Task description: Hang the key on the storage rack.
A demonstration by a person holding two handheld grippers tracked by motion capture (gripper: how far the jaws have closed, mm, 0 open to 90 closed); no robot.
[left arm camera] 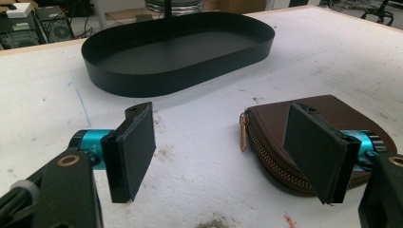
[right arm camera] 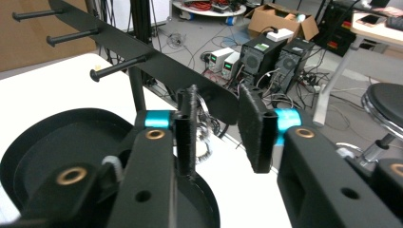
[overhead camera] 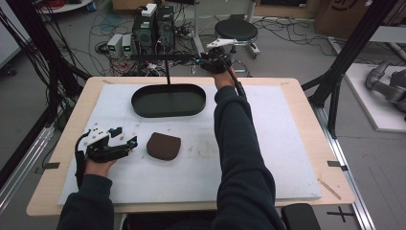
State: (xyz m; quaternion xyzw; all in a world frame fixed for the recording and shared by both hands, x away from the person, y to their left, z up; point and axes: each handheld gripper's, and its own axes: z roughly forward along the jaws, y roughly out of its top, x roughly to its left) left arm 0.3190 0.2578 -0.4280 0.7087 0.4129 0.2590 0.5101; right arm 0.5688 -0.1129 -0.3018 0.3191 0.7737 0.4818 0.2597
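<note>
The left gripper gaped wide, the brown pouch at its three o'clock; it should shift right to straddle it. The right gripper, narrowly parted, held nothing.

Brown pouch – smooth leather w/ brass zip; tray – matt black metal.

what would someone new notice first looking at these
Probably the brown zip pouch lying near the middle of the white mat, with the left gripper just beside it, jaws open. Behind it sits a black oval tray at the far edge. The right gripper is raised past the tray, by the black bar with pegs, jaws parted with nothing between them.
</note>
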